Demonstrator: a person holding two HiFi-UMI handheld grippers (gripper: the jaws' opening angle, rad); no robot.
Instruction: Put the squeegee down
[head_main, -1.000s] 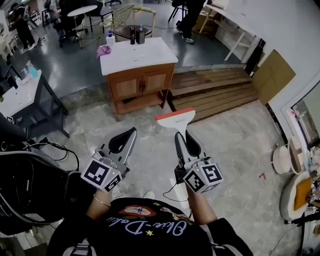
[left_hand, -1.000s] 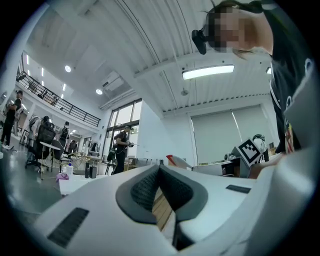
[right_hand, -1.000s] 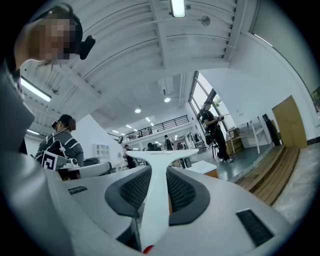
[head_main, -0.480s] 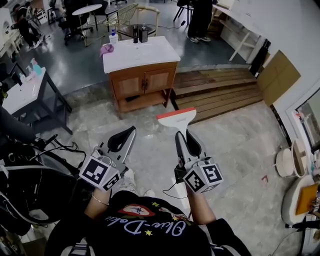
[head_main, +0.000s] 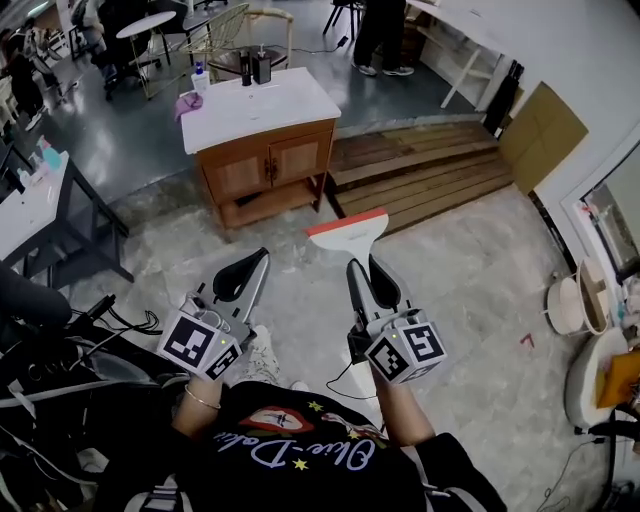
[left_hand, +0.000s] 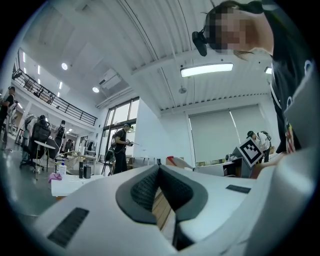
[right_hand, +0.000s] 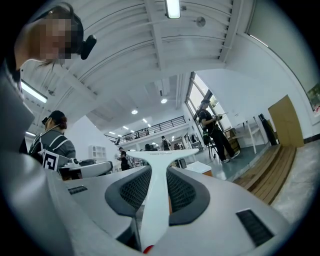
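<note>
Right tongs (head_main: 361, 264) clamped on the handle of the white squeegee (head_main: 348, 231), blade out front above the stone floor (head_main: 470, 290); left tongs (head_main: 262, 256) closed, empty, alongside.

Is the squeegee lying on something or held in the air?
Held in the air: the right gripper clamps the squeegee by its handle, blade out front, above the floor.
</note>
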